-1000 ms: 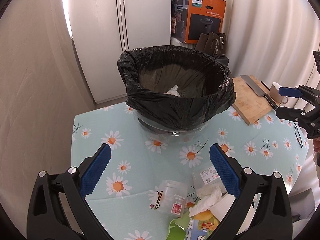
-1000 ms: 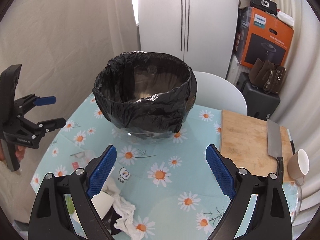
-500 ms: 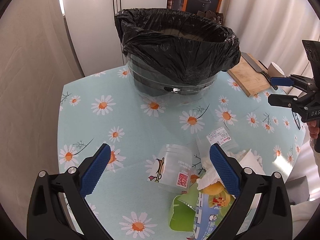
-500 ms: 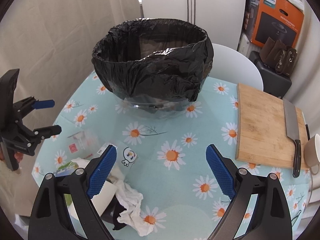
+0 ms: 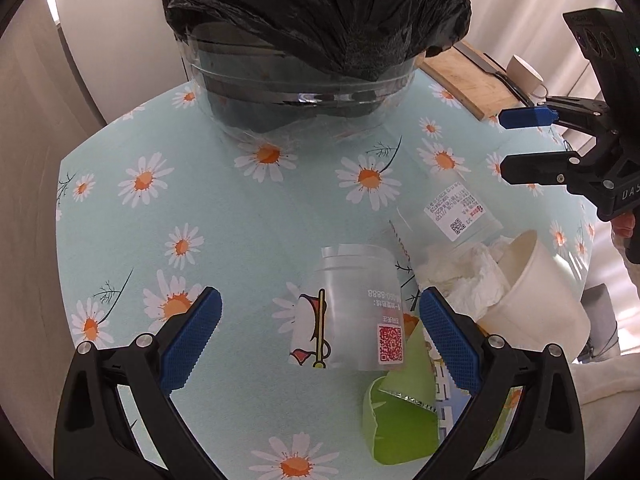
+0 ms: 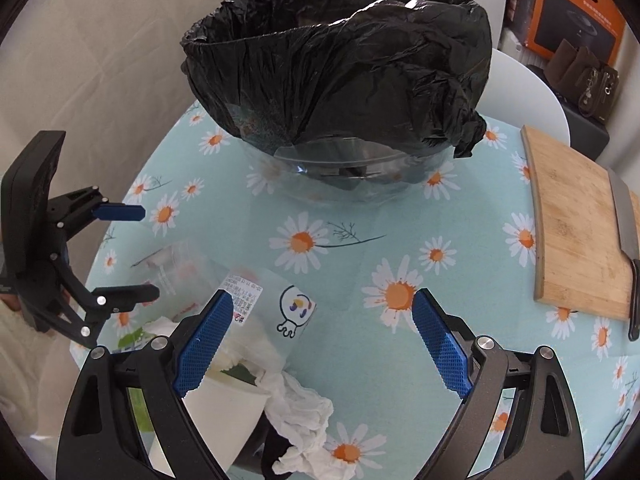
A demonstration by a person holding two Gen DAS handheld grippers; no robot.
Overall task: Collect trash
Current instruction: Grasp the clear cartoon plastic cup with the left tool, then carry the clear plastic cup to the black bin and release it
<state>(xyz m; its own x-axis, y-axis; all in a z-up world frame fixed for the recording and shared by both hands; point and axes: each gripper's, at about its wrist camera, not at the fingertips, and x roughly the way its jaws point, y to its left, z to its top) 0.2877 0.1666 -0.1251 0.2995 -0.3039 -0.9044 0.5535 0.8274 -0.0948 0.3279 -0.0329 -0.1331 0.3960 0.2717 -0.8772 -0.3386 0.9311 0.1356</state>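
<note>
Black plastic lines the clear-walled trash bin [image 5: 316,52], which stands at the far middle of the daisy-print surface [image 5: 224,216] and serves as the landmark here. In front of the bin, on the near side of the surface, lies a heap of trash. A clear plastic cup [image 5: 352,308] with a cartoon print and a red QR code lies on its side at the front of the heap. Just to its right, further from the bin, are crumpled white tissue [image 5: 464,276] and a white paper cup [image 5: 532,300] tipped on its side, with a torn green carton [image 5: 400,420] nearest the camera. A second clear cup [image 5: 456,208] with a white label lies between the heap and the bin.

The left hand-held gripper [image 5: 318,344] hangs spread wide over the cartoon cup, its blue pads on either side and grasping nothing. The right hand-held gripper [image 6: 320,340] is likewise released, over the tissue [image 6: 304,412] and paper cup [image 6: 224,408].

To the right of the bin rest a wooden cutting board [image 6: 580,224] carrying a cleaver [image 6: 624,216].
</note>
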